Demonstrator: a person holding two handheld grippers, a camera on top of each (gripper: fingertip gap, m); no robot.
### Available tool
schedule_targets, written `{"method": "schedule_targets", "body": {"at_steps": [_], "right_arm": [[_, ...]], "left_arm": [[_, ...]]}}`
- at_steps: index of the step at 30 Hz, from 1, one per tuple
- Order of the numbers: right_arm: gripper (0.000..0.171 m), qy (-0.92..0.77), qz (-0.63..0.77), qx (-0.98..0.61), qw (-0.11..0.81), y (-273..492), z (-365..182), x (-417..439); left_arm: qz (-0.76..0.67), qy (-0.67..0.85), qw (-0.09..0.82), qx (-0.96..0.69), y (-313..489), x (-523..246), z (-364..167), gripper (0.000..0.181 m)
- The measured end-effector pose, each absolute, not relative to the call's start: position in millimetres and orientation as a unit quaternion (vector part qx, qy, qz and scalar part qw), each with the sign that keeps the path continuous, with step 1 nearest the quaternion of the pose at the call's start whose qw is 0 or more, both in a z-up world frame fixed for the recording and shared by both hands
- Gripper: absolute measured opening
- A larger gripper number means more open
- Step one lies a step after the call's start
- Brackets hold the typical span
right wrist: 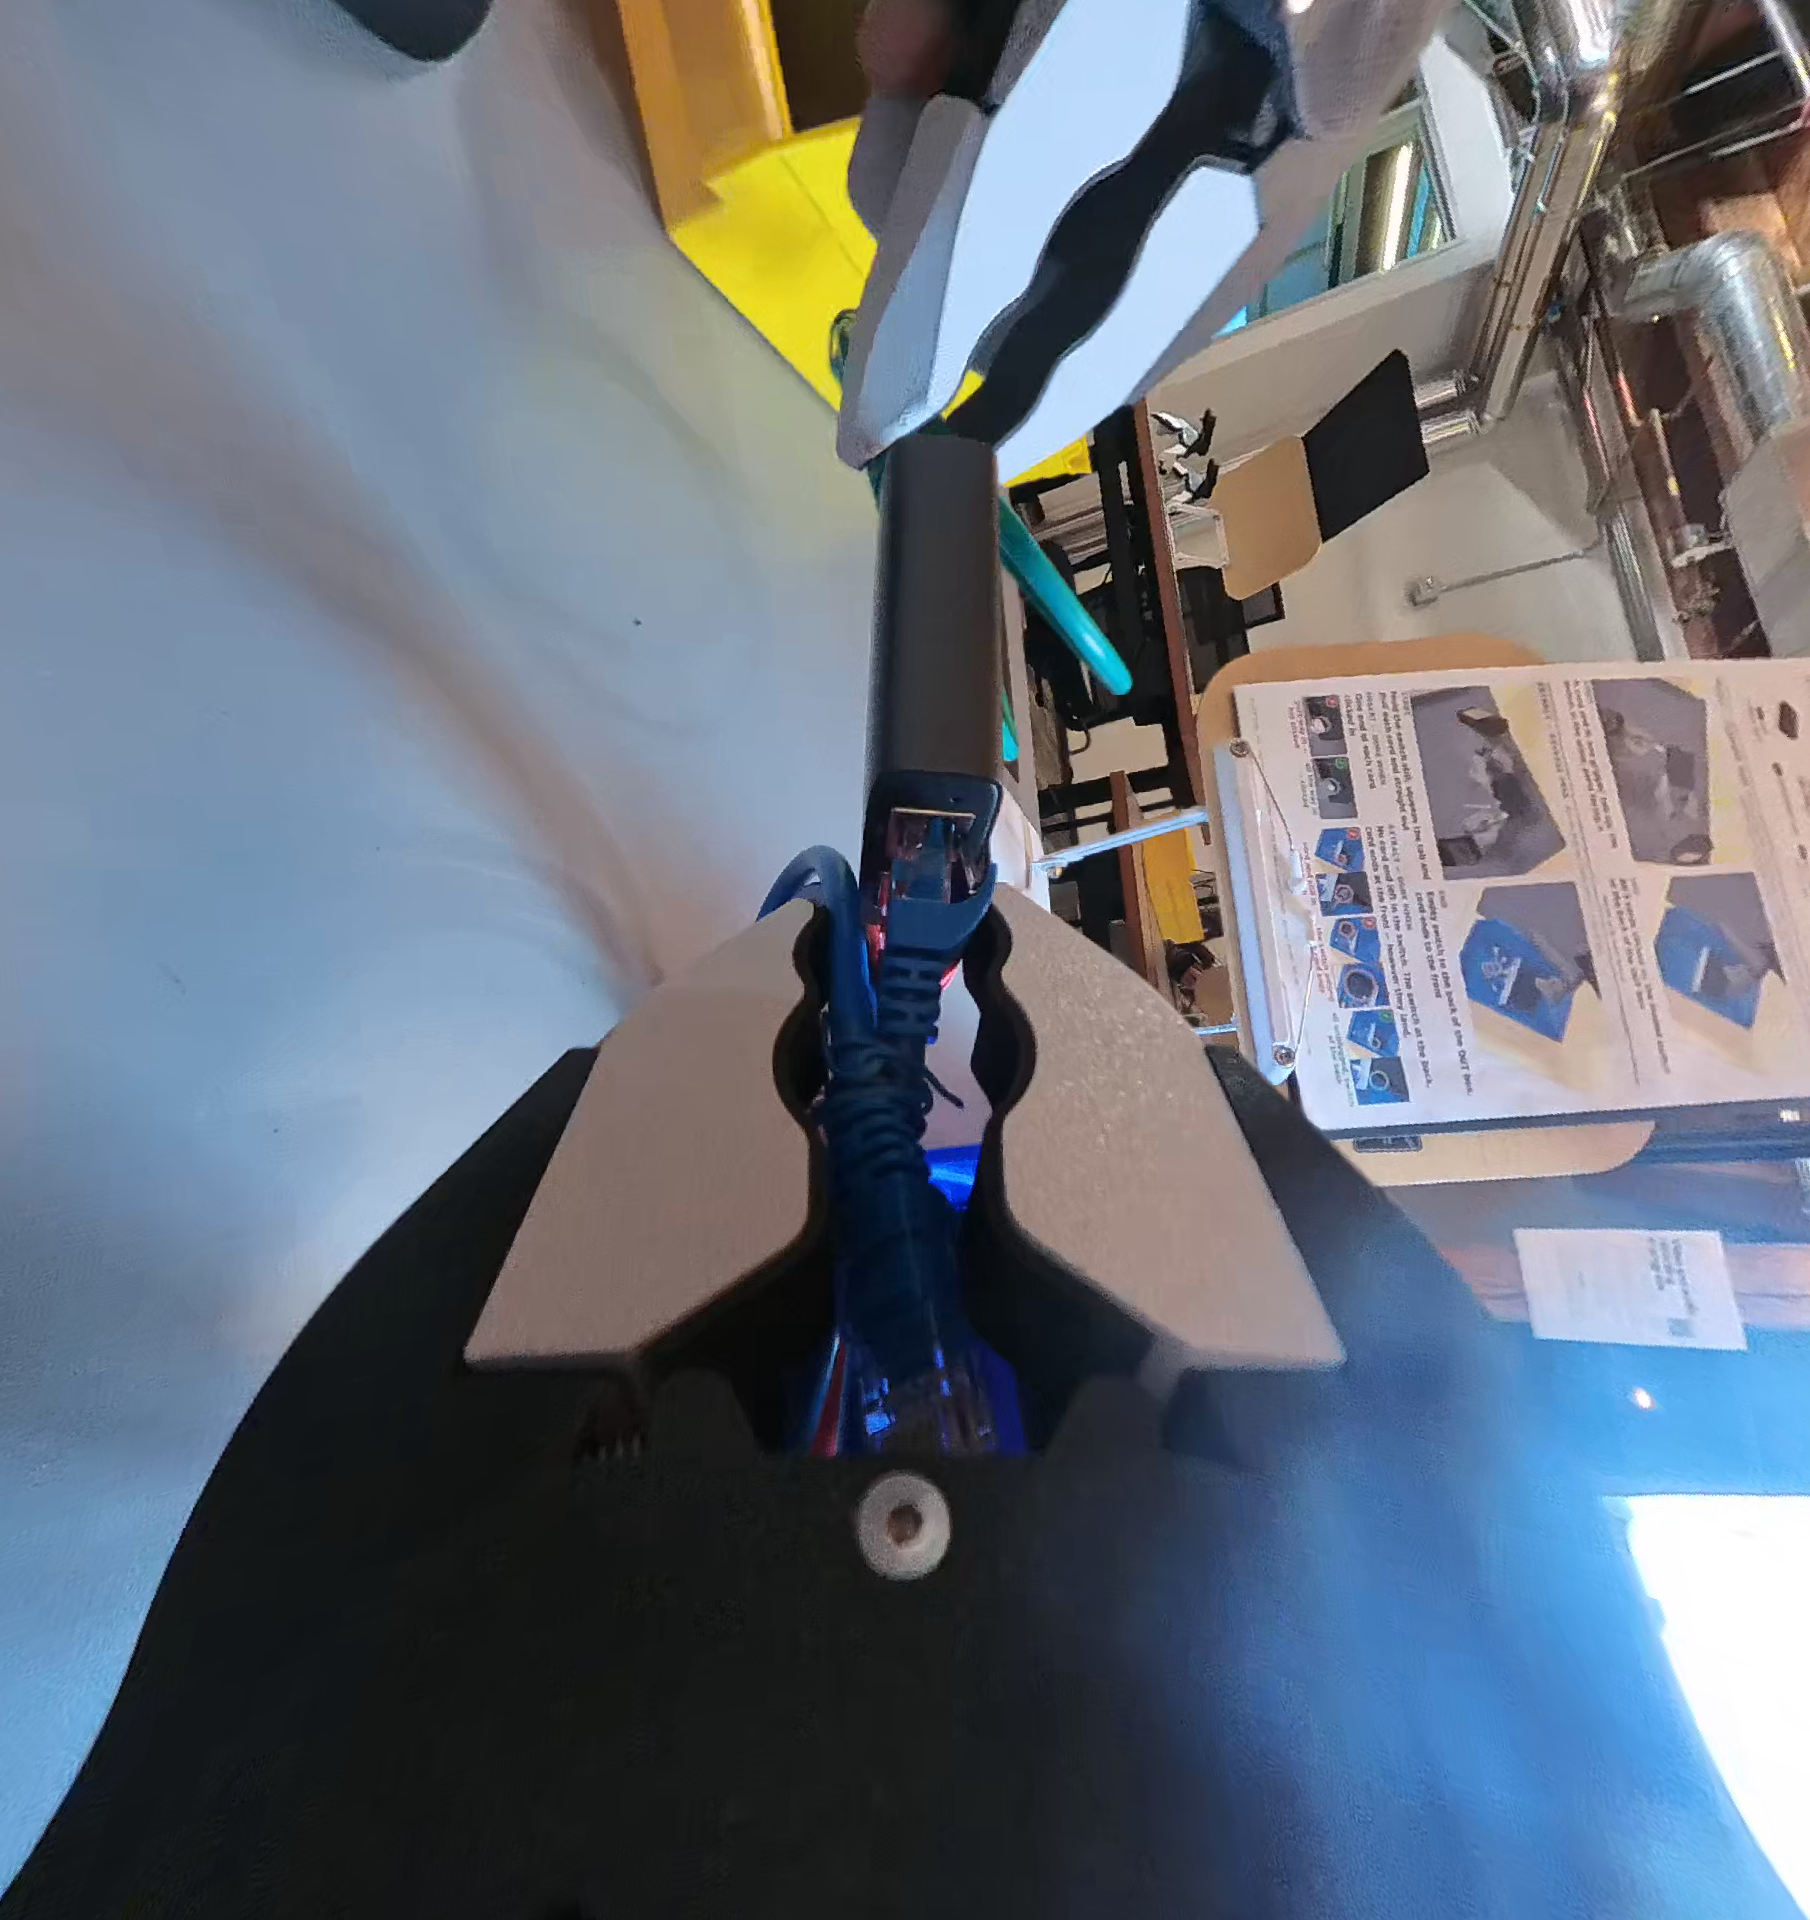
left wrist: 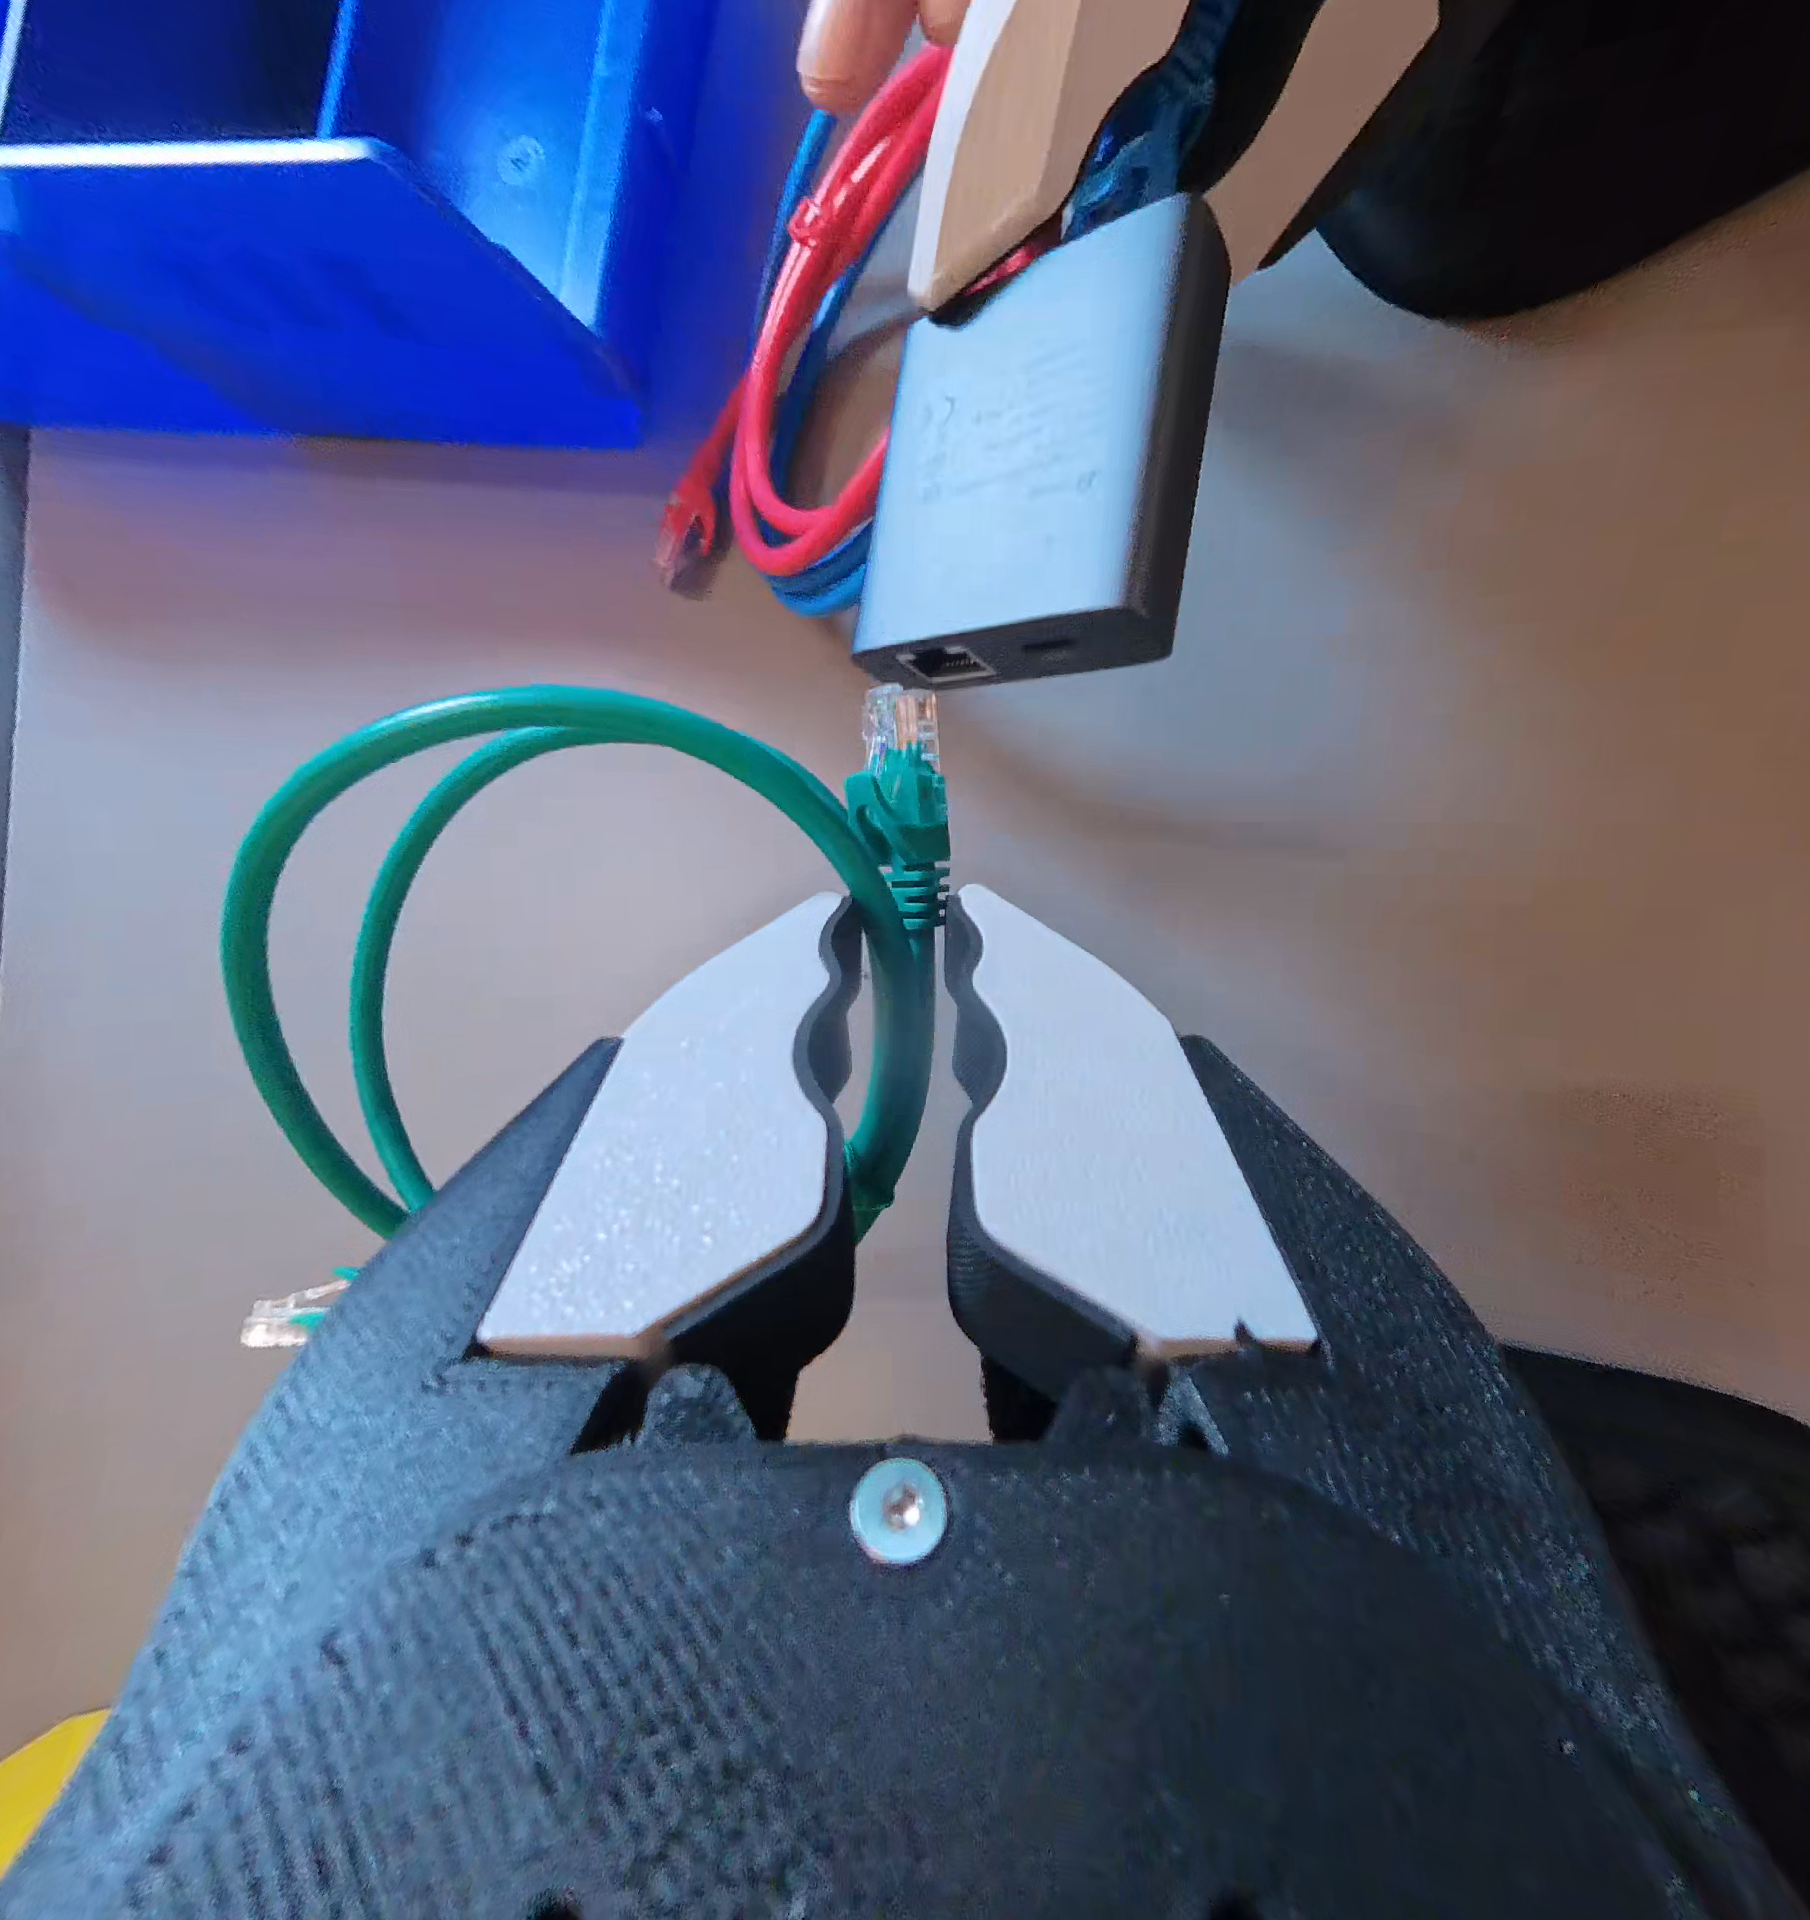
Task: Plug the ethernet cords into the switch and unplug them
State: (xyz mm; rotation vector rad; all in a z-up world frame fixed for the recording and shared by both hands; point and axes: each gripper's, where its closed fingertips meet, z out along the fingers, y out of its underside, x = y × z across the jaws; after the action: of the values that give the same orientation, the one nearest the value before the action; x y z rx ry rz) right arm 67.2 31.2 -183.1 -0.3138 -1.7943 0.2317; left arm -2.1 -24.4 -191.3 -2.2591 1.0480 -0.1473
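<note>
My left gripper (left wrist: 901,906) is shut on a green ethernet cord (left wrist: 568,717) just behind its boot. The clear plug (left wrist: 899,727) points up at the open port (left wrist: 948,663) of the grey switch (left wrist: 1036,457), right at the mouth and not inside. The switch hangs above the table, held at its far end by my right gripper (right wrist: 896,914), which is shut on the blue cord (right wrist: 922,883) plugged into the switch (right wrist: 932,603). Red (left wrist: 776,416) and blue (left wrist: 828,592) cords dangle behind the switch. The left gripper (right wrist: 968,426) also shows at the switch's far end.
A blue bin (left wrist: 257,260) stands at the back left of the tan table (left wrist: 1400,831). A yellow bin (right wrist: 776,229) lies beyond the left gripper. A picture sheet on a stand (right wrist: 1555,894) is at the right. The green cord's other plug (left wrist: 277,1320) hangs loose. My hands' fingertips stand some 10 centimetres from each other.
</note>
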Motion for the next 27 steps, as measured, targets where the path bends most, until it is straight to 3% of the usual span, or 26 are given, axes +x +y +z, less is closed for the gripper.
{"method": "schedule_targets", "body": {"at_steps": [9,27], "right_arm": [[0.025,-0.789,0.097,-0.115,0.596,17.9,-192.4,63.7],[0.025,-0.802,0.084,-0.085,0.585,7.8,-198.2,68.2]], "left_arm": [[-0.007,0.445,0.262,-0.857,-34.2,-1.2,-216.7,0.016],[-0.020,0.477,0.249,-0.842,-45.8,9.7,-213.2,0.015]]}}
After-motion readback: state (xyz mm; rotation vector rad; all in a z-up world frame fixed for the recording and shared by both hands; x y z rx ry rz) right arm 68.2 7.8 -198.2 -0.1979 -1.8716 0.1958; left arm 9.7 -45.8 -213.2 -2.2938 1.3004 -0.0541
